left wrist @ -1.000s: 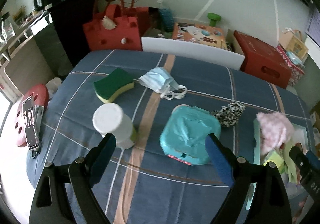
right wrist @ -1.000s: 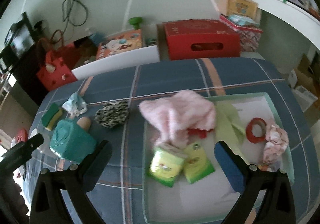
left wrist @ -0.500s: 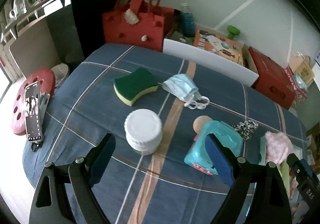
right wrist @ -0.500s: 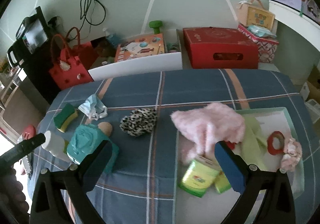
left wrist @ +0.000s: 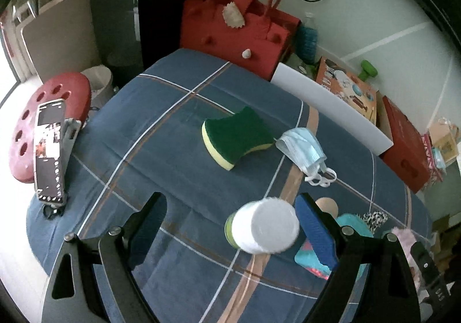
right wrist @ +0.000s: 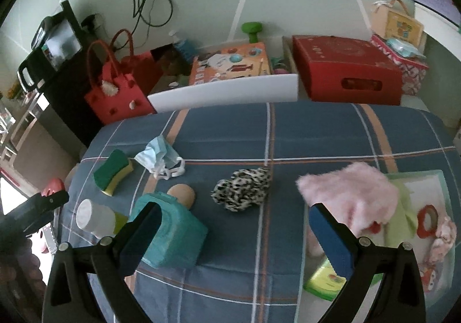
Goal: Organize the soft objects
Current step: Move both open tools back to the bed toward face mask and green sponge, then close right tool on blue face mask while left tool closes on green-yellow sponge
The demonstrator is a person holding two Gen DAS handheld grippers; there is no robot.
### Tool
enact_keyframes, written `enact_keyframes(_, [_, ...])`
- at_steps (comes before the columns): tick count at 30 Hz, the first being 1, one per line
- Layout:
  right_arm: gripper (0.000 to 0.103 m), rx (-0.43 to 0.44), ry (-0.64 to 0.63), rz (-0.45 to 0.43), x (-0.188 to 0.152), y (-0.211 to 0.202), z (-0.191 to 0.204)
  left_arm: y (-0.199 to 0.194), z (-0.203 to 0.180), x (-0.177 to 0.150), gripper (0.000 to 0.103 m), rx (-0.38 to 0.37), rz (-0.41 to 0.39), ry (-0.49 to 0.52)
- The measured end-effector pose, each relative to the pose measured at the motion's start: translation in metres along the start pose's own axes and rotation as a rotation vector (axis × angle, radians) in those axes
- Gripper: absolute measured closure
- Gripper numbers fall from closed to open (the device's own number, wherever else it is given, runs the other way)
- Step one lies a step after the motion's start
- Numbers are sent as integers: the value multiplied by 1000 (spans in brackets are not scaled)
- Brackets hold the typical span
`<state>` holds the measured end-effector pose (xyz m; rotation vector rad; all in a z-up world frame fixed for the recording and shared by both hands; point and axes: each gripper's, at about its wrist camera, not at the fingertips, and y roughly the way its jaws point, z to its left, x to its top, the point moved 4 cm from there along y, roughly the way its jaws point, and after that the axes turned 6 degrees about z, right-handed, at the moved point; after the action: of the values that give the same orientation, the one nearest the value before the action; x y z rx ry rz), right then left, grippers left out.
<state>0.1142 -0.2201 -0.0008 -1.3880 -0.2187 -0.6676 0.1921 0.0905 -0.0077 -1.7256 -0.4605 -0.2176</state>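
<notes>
Sponge (left wrist: 237, 137) and face mask (left wrist: 304, 150) lie far-centre on the plaid tablecloth (left wrist: 173, 150); tray (right wrist: 438, 178) sits right. Left gripper (left wrist: 230, 229) and right gripper (right wrist: 233, 239) both gape empty. Reaching past, the left could topple the white-capped bottle (left wrist: 265, 229) just beside its finger.

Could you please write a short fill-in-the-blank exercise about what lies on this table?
1. The sponge has a ____ scouring top over yellow foam.
2. The face mask lies beside the ____.
3. Both grippers, left and right, are ____.
4. The scrunchie has a ____ print.

Missing words: green; sponge; open; leopard
</notes>
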Motion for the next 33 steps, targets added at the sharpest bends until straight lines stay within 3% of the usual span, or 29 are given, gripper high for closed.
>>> enact_keyframes(5, [0,29,-51,14,17,10,25,18,13,20,12,82,19,54])
enact_keyframes(9, [0,50,-110,58,31,25,50,30,18,34,12,65,45,105])
enact_keyframes(12, [0,118,-144,105,40,36,69,36,20,43,12,80,49,150])
enact_keyframes(15, [0,157,-169,154,50,49,85,42,19,52,12,40,76,165])
enact_keyframes(26, [0,137,-241,283,88,96,114,73,1,80,12,34,98,295])
enact_keyframes(33, [0,129,-296,420,93,152,133,109,-12,85,12,41,167,385])
